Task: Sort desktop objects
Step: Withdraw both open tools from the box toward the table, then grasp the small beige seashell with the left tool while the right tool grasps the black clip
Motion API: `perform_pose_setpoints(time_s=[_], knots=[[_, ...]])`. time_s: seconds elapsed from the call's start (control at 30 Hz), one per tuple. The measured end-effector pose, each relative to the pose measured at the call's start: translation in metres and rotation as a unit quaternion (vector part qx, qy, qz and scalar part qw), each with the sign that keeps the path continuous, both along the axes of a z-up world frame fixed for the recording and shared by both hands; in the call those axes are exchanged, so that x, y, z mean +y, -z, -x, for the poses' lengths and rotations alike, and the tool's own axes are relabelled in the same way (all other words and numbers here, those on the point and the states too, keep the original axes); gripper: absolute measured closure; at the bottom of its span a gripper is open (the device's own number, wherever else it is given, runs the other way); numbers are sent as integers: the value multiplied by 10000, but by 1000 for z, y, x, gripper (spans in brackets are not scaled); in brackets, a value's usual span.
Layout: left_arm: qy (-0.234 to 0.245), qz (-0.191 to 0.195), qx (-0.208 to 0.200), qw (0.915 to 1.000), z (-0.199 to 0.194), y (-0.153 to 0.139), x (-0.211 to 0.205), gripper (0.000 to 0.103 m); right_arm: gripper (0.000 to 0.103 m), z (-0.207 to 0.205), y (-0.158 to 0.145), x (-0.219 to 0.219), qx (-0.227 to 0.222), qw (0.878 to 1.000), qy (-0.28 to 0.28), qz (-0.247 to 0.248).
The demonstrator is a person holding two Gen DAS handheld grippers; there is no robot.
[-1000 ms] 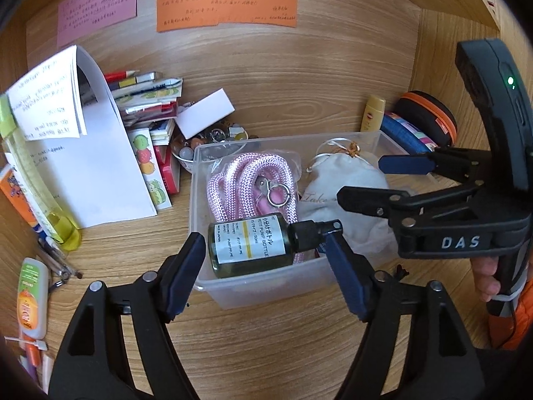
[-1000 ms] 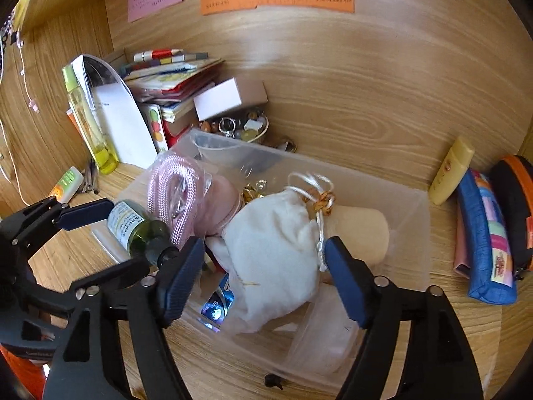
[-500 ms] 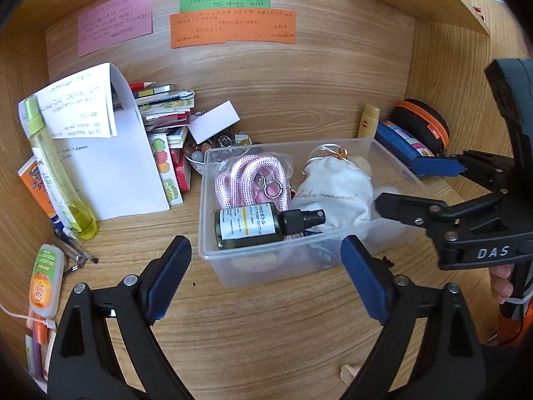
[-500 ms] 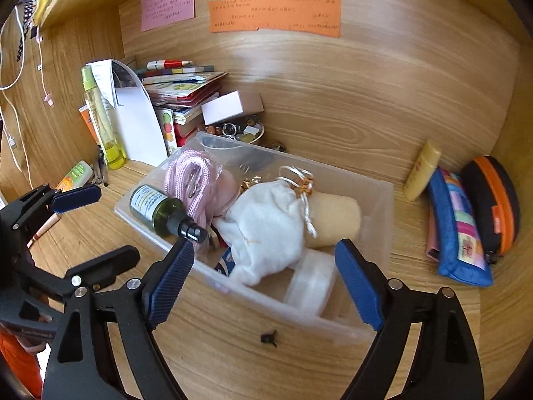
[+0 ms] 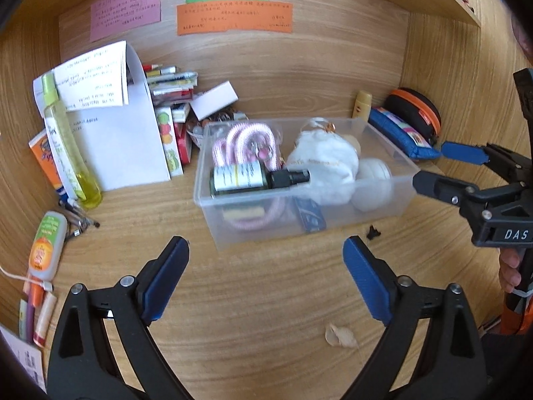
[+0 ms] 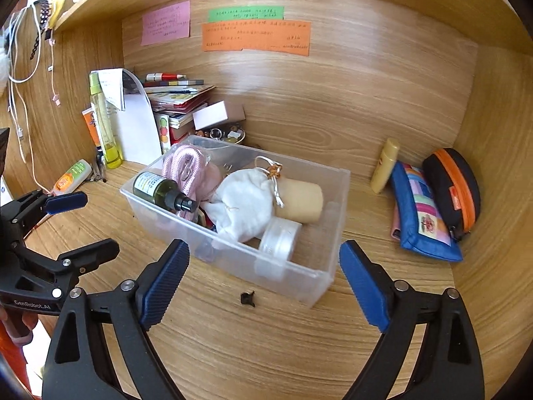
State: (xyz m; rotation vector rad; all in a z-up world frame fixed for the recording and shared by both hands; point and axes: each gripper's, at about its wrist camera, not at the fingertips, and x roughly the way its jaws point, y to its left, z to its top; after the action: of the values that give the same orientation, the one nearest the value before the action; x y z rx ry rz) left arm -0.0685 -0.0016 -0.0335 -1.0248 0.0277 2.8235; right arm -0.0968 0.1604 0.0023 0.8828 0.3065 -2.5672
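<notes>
Bin: clear plastic, sits mid-desk, holding the sorted items. Green spray bottle lies on its side along the near-left wall, cap toward the white drawstring pouch. Pink rope is coiled behind the bottle; a tan cylinder and a clear round jar lie on the right side of the bin.

Left gripper: jaws wide apart, nothing between them, over bare desk in front of the bin. Right gripper: jaws opening, empty, near the bin's front corner without touching it.

Unsorted candidates: yellow tube leaning on the back wall, blue pencil case and black-orange case at right; tall yellow bottle and orange-green tube at left.

Handling judgement:
- Yellow tube: light, smooth, likely slippery; grip across mid-body.
- Blue pencil case: soft fabric, will sag; pinch the middle of the upper edge.
- Black-orange case: looks semi-rigid; take across its narrow width.
- Tall bottle: top-heavy, tips easily; grip low on the body.
</notes>
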Motion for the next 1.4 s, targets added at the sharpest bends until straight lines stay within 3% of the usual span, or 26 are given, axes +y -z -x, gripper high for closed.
perform_pose_setpoints(time_s=[0.13,0.33,0.6,0.7,0.73,0.83,1.07,1.33,1.4], knots=[[105,25,-175,9998,-8,13,9,8,13,-10,5,6,144,9999,54,-66],[223,7,-404,9989,-19,32,20,8,13,-14,26,12,-72,9998,127,-132],[194,-19,-356,9992,-30,46,27,9,15,-12,49,16,-285,9992,217,-179],[269,50,-312,9991,-31,49,31,19,16,-10,57,13,-408,9989,152,-169],[331,58,-351,9988,-31,51,33,28,18,-10,59,12,-430,9988,134,-173],[465,31,-494,9977,-29,57,36,38,28,-7,64,7,-529,9983,48,-243],[548,-26,-596,9967,-29,65,34,47,43,0,74,-4,-737,9964,-94,-415],[611,65,-555,9966,-31,67,36,54,45,13,83,-14,-887,9943,-142,-576],[623,95,-527,9966,-30,68,37,56,51,16,85,-14,-941,9938,-152,-569]])
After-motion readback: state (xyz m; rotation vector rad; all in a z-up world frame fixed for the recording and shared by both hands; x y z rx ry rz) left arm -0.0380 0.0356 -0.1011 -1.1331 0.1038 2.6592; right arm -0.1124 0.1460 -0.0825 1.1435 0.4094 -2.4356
